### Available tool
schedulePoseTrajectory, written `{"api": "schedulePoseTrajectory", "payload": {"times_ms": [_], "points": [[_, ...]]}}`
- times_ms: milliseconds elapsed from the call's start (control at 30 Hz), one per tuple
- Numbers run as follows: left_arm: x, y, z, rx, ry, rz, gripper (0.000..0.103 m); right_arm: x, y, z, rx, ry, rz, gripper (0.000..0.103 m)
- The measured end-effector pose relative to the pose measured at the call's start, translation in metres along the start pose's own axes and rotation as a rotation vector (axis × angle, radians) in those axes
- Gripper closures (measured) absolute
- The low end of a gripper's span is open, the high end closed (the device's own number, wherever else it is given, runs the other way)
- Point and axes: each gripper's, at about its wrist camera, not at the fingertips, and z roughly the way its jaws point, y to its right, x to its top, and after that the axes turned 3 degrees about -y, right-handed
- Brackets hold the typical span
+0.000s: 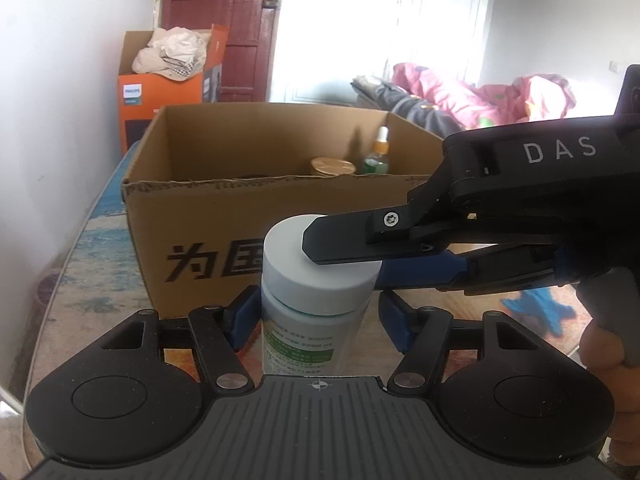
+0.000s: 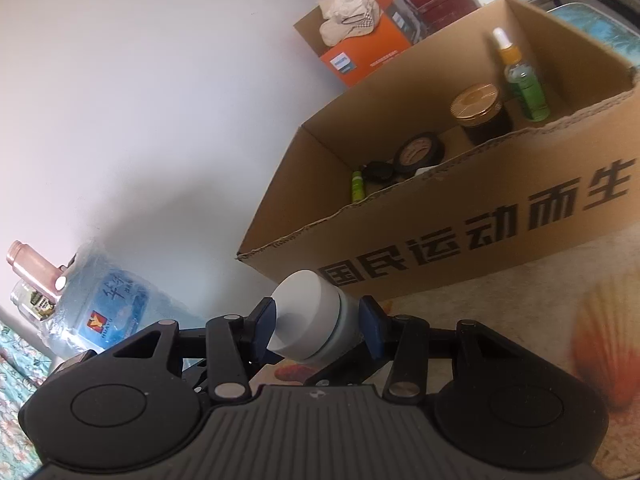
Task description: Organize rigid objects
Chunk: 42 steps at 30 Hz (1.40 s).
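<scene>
Left to right: white wall (image 1: 60, 80), then an orange carton (image 1: 160, 92) stuffed with pale cloth in front of a dark red door (image 1: 224, 20). From the right wrist view, a blue water jug (image 2: 108, 304) sits low against that wall. The table (image 1: 80, 264) carries a worn blue and floral patterned cover. On it, an open cardboard box (image 1: 208, 232) with black printed characters; inside are a gold-lidded jar (image 2: 478, 114), a green dropper bottle (image 2: 524, 84), a tape roll (image 2: 420, 152) and a small green tube (image 2: 358, 186). In front of the box, mid-frame: the white-capped bottle (image 1: 316, 276), upright. Left gripper (image 1: 320, 320) straddles its body, pads about at the sides (contact not clear, can't tell if it's clamped). Right gripper (image 2: 318, 318) comes in from the right and its pads press the cap from both sides. Far right: bright window (image 1: 380, 20), pink bedding (image 1: 480, 96) on a bed, a hand (image 1: 608, 356) on the right gripper's handle.
</scene>
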Motion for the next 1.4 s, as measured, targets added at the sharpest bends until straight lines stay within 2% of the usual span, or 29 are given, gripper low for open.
{"api": "schedulePoseTrajectory", "payload": {"times_ms": [333,367,433,500,567,700,933,1067,1167,1233,1300,1367,1400], "points": [[0.003,-0.002,0.003,-0.040,-0.027,0.016,0.038,-0.005,0.002,-0.008,-0.037,0.033,-0.001,0.050],[0.004,0.000,0.003,-0.040,-0.028,0.016,0.037,-0.005,0.001,-0.011,-0.047,0.045,-0.008,0.049],[0.004,0.001,0.004,-0.033,-0.022,0.019,0.036,-0.005,-0.004,-0.016,-0.073,0.076,-0.047,0.040],[0.003,0.002,0.005,-0.030,-0.030,0.022,0.035,-0.003,-0.010,-0.023,-0.106,0.107,-0.095,0.039],[0.003,0.001,0.007,-0.030,-0.039,0.020,0.034,-0.001,-0.015,-0.032,-0.126,0.138,-0.134,0.031],[0.003,-0.003,0.008,-0.024,-0.036,0.019,0.031,0.003,-0.026,-0.048,-0.195,0.189,-0.218,0.000],[-0.003,-0.004,0.008,-0.019,-0.042,0.014,0.029,0.002,-0.050,-0.063,-0.428,0.228,-0.399,0.000],[-0.006,-0.001,0.009,-0.016,-0.053,0.018,0.027,-0.002,-0.066,-0.069,-0.596,0.284,-0.549,0.000],[-0.007,0.000,0.009,-0.022,-0.055,0.014,0.025,-0.005,-0.073,-0.070,-0.687,0.318,-0.645,0.000],[-0.008,0.000,0.008,-0.025,-0.052,0.018,0.022,-0.006,-0.073,-0.073,-0.694,0.339,-0.667,0.000],[-0.008,0.001,0.009,-0.028,-0.053,0.025,0.020,-0.004,-0.066,-0.073,-0.680,0.314,-0.649,0.000],[-0.009,0.001,0.008,-0.044,-0.054,0.029,0.014,-0.004,-0.058,-0.074,-0.633,0.281,-0.624,0.000],[-0.009,0.001,0.009,-0.055,-0.055,0.032,0.011,-0.006,-0.053,-0.077,-0.582,0.271,-0.607,0.000]]}}
